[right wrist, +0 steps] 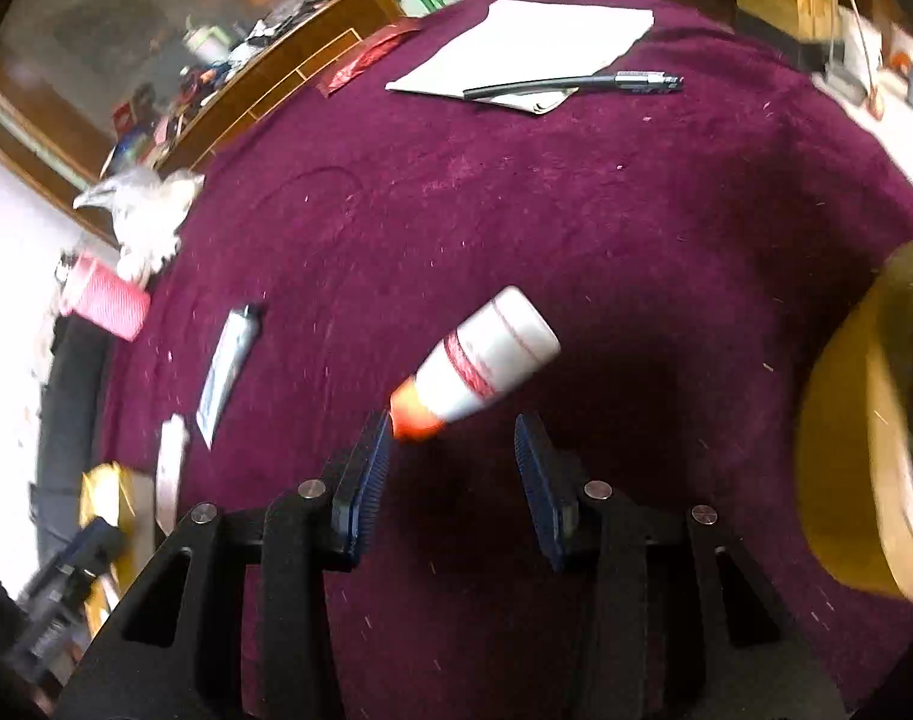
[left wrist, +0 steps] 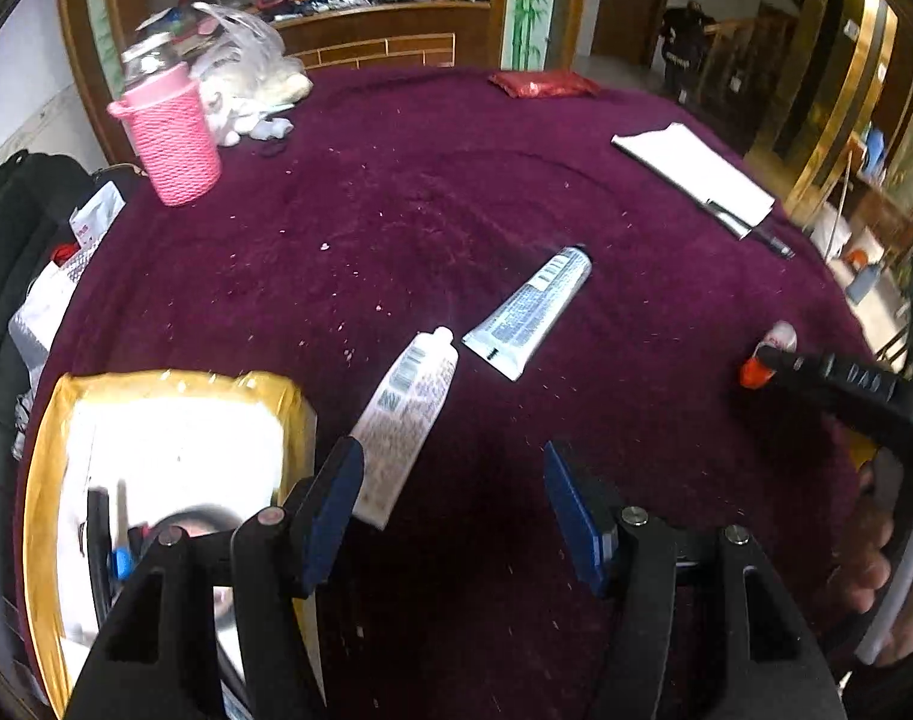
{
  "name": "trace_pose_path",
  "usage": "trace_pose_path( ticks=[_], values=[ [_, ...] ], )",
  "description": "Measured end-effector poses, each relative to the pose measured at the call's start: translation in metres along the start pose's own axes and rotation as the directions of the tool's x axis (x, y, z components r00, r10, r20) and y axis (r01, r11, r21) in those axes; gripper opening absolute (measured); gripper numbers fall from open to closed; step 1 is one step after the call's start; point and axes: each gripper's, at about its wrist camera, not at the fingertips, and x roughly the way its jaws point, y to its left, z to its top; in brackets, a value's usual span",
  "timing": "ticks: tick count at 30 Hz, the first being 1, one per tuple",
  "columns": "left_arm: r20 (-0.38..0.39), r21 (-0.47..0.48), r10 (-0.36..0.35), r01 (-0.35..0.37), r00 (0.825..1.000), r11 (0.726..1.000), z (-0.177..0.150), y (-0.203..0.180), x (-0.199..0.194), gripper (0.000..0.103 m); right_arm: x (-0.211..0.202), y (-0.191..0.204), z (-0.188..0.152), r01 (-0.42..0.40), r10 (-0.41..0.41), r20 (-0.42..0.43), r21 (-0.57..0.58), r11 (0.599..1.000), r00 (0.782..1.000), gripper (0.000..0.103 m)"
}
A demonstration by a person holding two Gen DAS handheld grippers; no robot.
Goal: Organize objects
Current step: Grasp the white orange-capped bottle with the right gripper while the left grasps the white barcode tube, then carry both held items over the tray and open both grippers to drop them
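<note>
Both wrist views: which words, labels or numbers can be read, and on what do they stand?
None can be read for certain.
White tube: barcode and print, too blurred.
Grey tube: print too small.
White bottle with orange cap: red label blurred.
Pen: marking too small.
Right gripper: raised letters on its arm, unclear.

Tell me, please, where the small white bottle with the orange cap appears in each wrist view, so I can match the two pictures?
Left wrist view: the bottle lies at the right edge on the purple cloth, partly hidden by the right gripper.
Right wrist view: the bottle lies near the centre, cap toward the camera, just ahead of the open fingers.
Shared landmark: the white paper with a pen on it, at the far side of the cloth.
</note>
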Motion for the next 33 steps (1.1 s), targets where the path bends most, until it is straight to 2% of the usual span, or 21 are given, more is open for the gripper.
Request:
trace_pose_path(
  ticks=[2, 4, 5, 8, 10, 12, 13, 14, 15, 16, 19, 21, 23, 24, 25, 27, 28, 31, 33],
  values=[
    [-0.019, 0.01, -0.004, 0.005, 1.0, 1.0, 0.008, 0.001, 0.011, 0.062, 0.006, 0.006, 0.013, 0.018, -0.017, 0.016, -0.006, 1.0, 1.0, 0.042],
    [-0.034, 0.023, 0.009, -0.009, 0.999, 1.0, 0.014, 0.001, 0.018, 0.062, 0.014, 0.015, 0.023, 0.078, -0.077, 0.036, -0.029, 0.997, 0.996, 0.042],
    [-0.033, 0.038, 0.016, -0.015, 0.999, 0.999, 0.018, 0.0, 0.021, 0.062, 0.018, 0.016, 0.024, 0.085, -0.084, 0.029, -0.033, 0.996, 0.996, 0.042],
    [-0.044, 0.071, 0.026, -0.023, 0.999, 0.997, 0.028, -0.001, 0.035, 0.062, 0.025, 0.026, 0.026, 0.116, -0.109, 0.077, -0.091, 0.989, 0.991, 0.042],
    [-0.086, 0.091, 0.042, -0.034, 0.995, 0.995, 0.032, -0.003, 0.049, 0.062, 0.027, 0.028, 0.027, 0.14, -0.129, 0.104, -0.107, 0.984, 0.986, 0.042],
    [-0.134, 0.14, 0.078, -0.059, 0.988, 0.988, 0.029, -0.009, 0.062, 0.061, 0.03, 0.031, 0.03, 0.127, -0.115, 0.1, -0.127, 0.984, 0.988, 0.041],
    [-0.146, 0.142, 0.092, -0.071, 0.985, 0.987, 0.027, -0.009, 0.066, 0.06, 0.032, 0.032, 0.031, 0.132, -0.118, 0.102, -0.142, 0.981, 0.988, 0.03],
    [-0.146, 0.128, 0.084, -0.065, 0.986, 0.99, 0.025, -0.007, 0.067, 0.058, 0.033, 0.034, 0.029, 0.152, -0.135, 0.107, -0.168, 0.974, 0.985, 0.026],
    [-0.141, 0.107, 0.068, -0.053, 0.988, 0.993, 0.024, -0.004, 0.066, 0.05, 0.033, 0.036, 0.028, 0.158, -0.139, 0.111, -0.189, 0.969, 0.984, 0.026],
    [-0.141, 0.097, 0.064, -0.051, 0.988, 0.994, 0.022, -0.003, 0.064, 0.034, 0.031, 0.036, 0.026, 0.153, -0.133, 0.109, -0.202, 0.967, 0.985, 0.026],
    [-0.165, 0.09, 0.063, -0.049, 0.984, 0.995, 0.014, -0.004, 0.056, 0.034, 0.028, 0.041, 0.019, 0.102, -0.087, 0.073, -0.248, 0.963, 0.994, 0.026],
    [-0.179, 0.079, 0.044, -0.03, 0.983, 0.996, 0.001, -0.008, 0.048, 0.032, 0.026, 0.043, 0.008, 0.024, -0.021, 0.015, -0.256, 0.966, 1.0, 0.026],
    [-0.193, 0.013, -0.058, 0.062, 0.979, 0.998, -0.015, -0.01, 0.035, 0.031, 0.02, 0.045, -0.006, -0.033, 0.024, -0.034, -0.283, 0.959, 0.999, 0.026],
    [-0.184, -0.026, -0.119, 0.116, 0.976, 0.993, -0.024, -0.011, 0.027, 0.031, 0.016, 0.045, -0.013, -0.089, 0.071, -0.073, -0.287, 0.954, 0.995, 0.026],
    [-0.174, -0.056, -0.16, 0.153, 0.972, 0.987, -0.032, -0.012, 0.02, 0.031, 0.013, 0.043, -0.023, -0.171, 0.14, -0.131, -0.276, 0.946, 0.981, 0.026],
    [-0.144, -0.118, -0.23, 0.213, 0.963, 0.97, -0.045, -0.011, 0.006, 0.03, 0.005, 0.041, -0.04, -0.269, 0.219, -0.203, -0.269, 0.925, 0.954, 0.026],
    [-0.127, -0.141, -0.258, 0.24, 0.958, 0.96, -0.048, -0.01, 0.001, 0.03, -0.002, 0.041, -0.048, -0.302, 0.246, -0.215, -0.281, 0.911, 0.945, 0.026],
    [-0.074, -0.187, -0.322, 0.304, 0.944, 0.934, -0.058, -0.001, -0.027, 0.03, -0.023, 0.051, -0.068, -0.344, 0.286, -0.21, -0.338, 0.876, 0.935, 0.027],
    [-0.052, -0.19, -0.331, 0.316, 0.942, 0.929, -0.066, 0.006, -0.048, 0.03, -0.031, 0.061, -0.079, -0.379, 0.317, -0.221, -0.354, 0.855, 0.922, 0.027]
  ],
)
